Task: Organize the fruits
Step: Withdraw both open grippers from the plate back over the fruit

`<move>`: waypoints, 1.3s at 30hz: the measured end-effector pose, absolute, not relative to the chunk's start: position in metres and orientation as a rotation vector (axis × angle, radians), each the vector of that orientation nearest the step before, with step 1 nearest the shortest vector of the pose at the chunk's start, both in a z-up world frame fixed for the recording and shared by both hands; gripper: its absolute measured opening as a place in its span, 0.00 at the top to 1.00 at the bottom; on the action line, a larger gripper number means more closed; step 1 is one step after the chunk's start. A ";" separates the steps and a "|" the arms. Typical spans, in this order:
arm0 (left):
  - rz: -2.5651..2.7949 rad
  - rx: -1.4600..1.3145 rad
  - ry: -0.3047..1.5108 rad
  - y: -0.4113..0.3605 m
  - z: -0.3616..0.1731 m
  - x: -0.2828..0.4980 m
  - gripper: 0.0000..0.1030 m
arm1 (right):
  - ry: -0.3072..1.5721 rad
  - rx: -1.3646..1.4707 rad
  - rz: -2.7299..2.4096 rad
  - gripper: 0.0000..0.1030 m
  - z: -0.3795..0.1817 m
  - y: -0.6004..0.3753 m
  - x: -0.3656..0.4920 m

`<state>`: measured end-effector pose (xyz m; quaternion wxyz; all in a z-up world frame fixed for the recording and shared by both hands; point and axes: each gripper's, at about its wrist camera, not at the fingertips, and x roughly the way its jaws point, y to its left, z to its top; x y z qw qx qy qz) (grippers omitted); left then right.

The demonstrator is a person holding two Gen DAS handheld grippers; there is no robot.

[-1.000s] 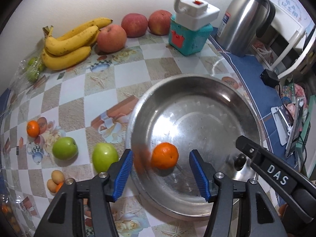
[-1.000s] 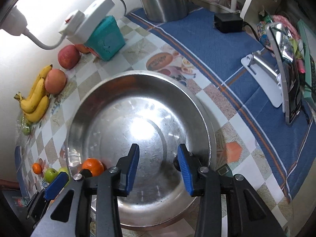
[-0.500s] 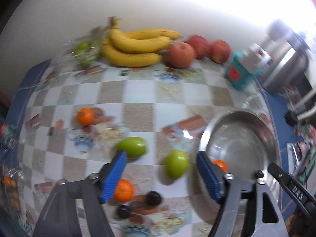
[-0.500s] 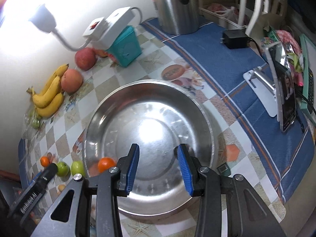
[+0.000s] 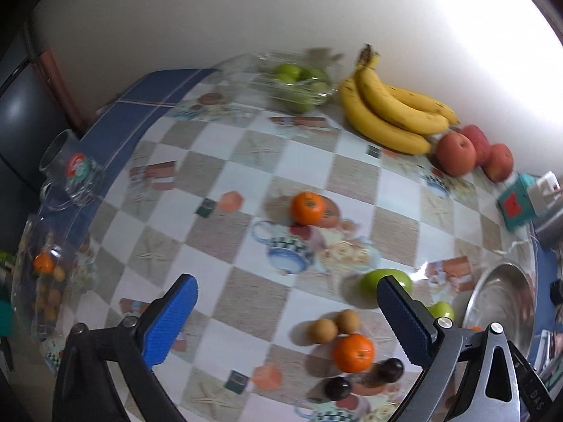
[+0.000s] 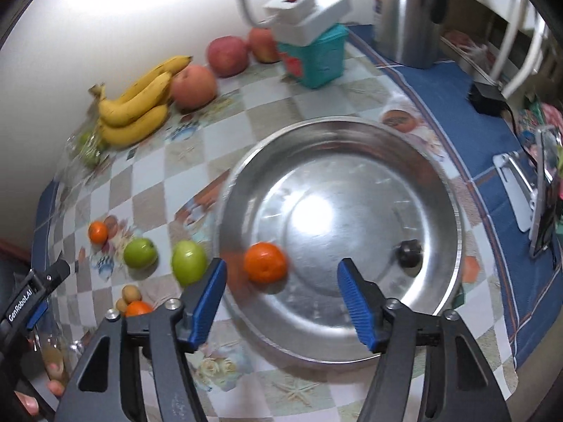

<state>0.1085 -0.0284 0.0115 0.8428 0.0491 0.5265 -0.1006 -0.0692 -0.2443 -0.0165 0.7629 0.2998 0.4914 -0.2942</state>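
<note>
Above the checked, picture-printed bench (image 5: 246, 176), holds the left gripper (image 5: 285, 283) spread as wide as it goes, jaws just opened further, nothing between the blue pads. Points it now at loose fruit rather than, as a second ago, into the round steel basin (image 6: 352, 132) around the orange tangerine (image 6: 264, 262). Leaves that tangerine lying free on the basin floor, near the rim on the green-apple side, with a small dark plum (image 6: 408, 254) well apart across the floor.

Holds the right gripper (image 6: 281, 265) over the basin, jaws about half spread after just opening from a narrow gap, gripping nothing; frames the tangerine between and beyond the pads without touching it.

Shows only in the left view: a clear glass mug (image 5: 67, 172) at the bench edge, two small tan round fruits (image 5: 334, 325), a second tangerine (image 5: 353, 352) just beside them, and two dark round fruits (image 5: 390, 369).

Shows only in the right view: a tall steel kettle (image 6: 404, 14) and both green apples (image 6: 140, 254) whole.

Shows in both: yellow bananas (image 5: 390, 112) and red apples (image 5: 456, 153) by the wall.
</note>
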 end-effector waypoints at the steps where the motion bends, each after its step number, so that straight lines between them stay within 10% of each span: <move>1: -0.208 0.100 1.111 -0.025 0.011 0.109 0.00 | 1.072 0.642 -0.634 0.35 -0.016 -0.240 -0.066; 12: -0.183 0.044 1.116 0.009 0.009 0.107 0.00 | 1.094 0.525 -0.538 0.30 -0.017 -0.197 -0.037; 15: -0.176 0.036 1.121 0.014 0.006 0.105 0.00 | 1.100 0.509 -0.497 0.10 -0.019 -0.187 -0.031; 39: -0.222 0.041 1.263 0.001 -0.029 0.103 0.00 | 1.209 0.501 -0.361 0.10 -0.049 -0.148 -0.005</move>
